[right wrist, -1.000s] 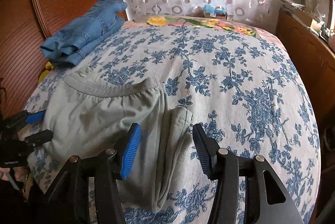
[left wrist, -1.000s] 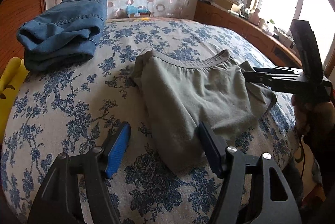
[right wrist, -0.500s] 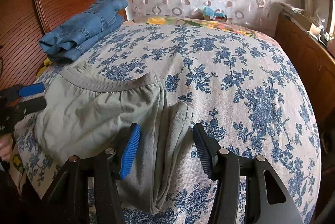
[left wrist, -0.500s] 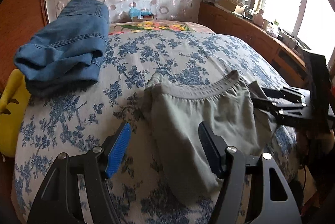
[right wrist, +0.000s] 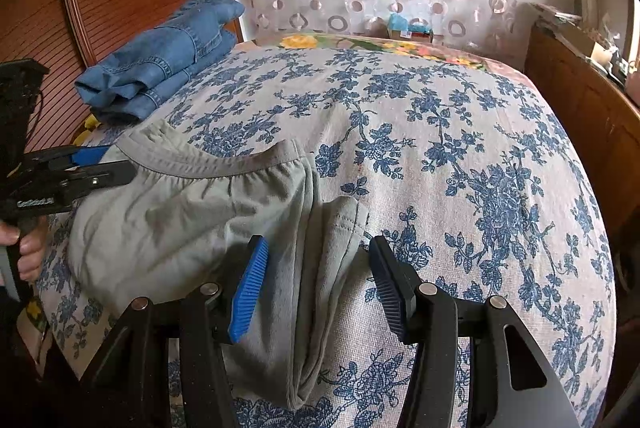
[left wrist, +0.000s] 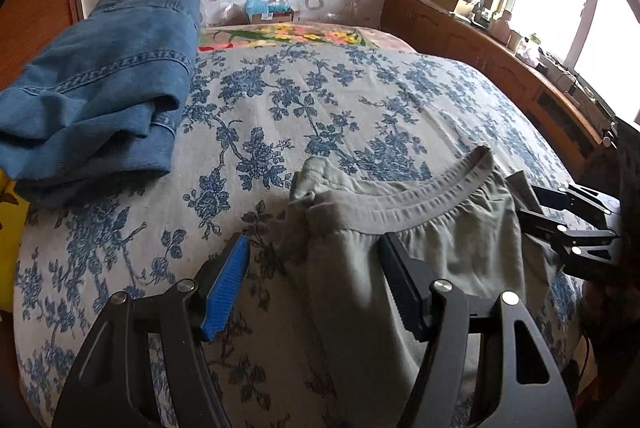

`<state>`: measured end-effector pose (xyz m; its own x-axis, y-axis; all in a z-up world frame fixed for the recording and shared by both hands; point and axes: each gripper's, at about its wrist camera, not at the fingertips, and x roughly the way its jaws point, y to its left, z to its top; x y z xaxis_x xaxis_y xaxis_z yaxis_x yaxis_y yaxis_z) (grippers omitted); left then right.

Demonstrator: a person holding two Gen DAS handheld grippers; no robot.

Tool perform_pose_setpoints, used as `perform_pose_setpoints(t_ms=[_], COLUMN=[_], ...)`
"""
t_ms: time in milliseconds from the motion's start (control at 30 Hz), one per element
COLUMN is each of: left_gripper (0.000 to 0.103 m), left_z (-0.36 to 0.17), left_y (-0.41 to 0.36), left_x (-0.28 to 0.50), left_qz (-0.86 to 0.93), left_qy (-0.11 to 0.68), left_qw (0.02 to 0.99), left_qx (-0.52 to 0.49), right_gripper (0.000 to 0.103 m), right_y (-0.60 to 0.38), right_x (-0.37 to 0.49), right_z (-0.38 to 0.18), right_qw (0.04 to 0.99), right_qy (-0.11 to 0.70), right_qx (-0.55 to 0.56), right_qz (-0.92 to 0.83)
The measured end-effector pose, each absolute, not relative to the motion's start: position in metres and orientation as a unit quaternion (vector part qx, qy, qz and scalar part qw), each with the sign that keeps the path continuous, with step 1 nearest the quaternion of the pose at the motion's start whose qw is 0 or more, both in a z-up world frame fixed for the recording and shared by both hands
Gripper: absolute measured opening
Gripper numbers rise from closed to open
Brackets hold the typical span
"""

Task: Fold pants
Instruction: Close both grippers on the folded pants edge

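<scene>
In the left wrist view, the grey-green pants [left wrist: 432,252] lie folded on the bed [left wrist: 360,107] with its blue floral cover, elastic waistband curving across the top edge and the cloth lightly rumpled. The left hand-held gripper [left wrist: 316,284] has its jaws spread wide over the left side of the pants, pinching nothing; whether the pads touch the fabric cannot be told. At the right edge the right hand-held gripper [left wrist: 568,224] reaches in beside the pants' far side. Folded blue jeans [left wrist: 100,87] sit well apart at the upper left. In the right wrist view, the pants [right wrist: 180,224] lie near the bed's [right wrist: 460,147] near-left edge, a folded leg section running down between the jaws of the right hand-held gripper [right wrist: 320,280], which are spread apart and grip nothing. The left hand-held gripper [right wrist: 80,167] shows at the left by the waistband, and the jeans [right wrist: 160,63] lie beyond.
</scene>
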<state>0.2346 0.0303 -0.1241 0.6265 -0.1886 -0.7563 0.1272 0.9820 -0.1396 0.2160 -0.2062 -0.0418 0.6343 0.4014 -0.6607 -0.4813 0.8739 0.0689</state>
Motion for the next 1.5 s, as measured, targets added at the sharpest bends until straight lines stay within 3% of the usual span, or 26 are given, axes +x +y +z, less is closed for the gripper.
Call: perform_pose_setpoints(t_ms=[567, 600, 633, 833, 1200, 1500], left_gripper=[0.068, 0.068, 0.068, 0.068, 0.068, 0.042], left_z=[-0.13, -0.13, -0.13, -0.13, -0.129, -0.126], left_y=[0.026, 0.026, 0.026, 0.027, 0.029, 0.023], left_x=[0.231, 0.232, 0.232, 0.232, 0.233, 0.235], left_qz=[-0.09, -0.09, -0.089, -0.088, -0.091, -0.113], left_qy=[0.417, 0.417, 0.418, 0.418, 0.416, 0.415], left_qw=[0.904, 0.904, 0.904, 0.904, 0.904, 0.902], left_qx=[-0.025, -0.024, -0.023, -0.021, -0.031, -0.038], right_gripper=[0.055, 0.054, 0.041, 0.019, 0.015, 0.015], right_y=[-0.202, -0.202, -0.201, -0.198, -0.196, -0.197], right_x=[0.214, 0.215, 0.216, 0.227, 0.227, 0.228], right_z=[-0.042, -0.042, -0.041, -0.037, -0.041, -0.041], right_qw=[0.903, 0.903, 0.902, 0.893, 0.895, 0.893], right_qy=[0.351, 0.352, 0.353, 0.366, 0.357, 0.36], right_qx=[-0.064, -0.064, -0.066, -0.062, -0.056, -0.048], right_qz=[0.24, 0.239, 0.239, 0.254, 0.262, 0.265])
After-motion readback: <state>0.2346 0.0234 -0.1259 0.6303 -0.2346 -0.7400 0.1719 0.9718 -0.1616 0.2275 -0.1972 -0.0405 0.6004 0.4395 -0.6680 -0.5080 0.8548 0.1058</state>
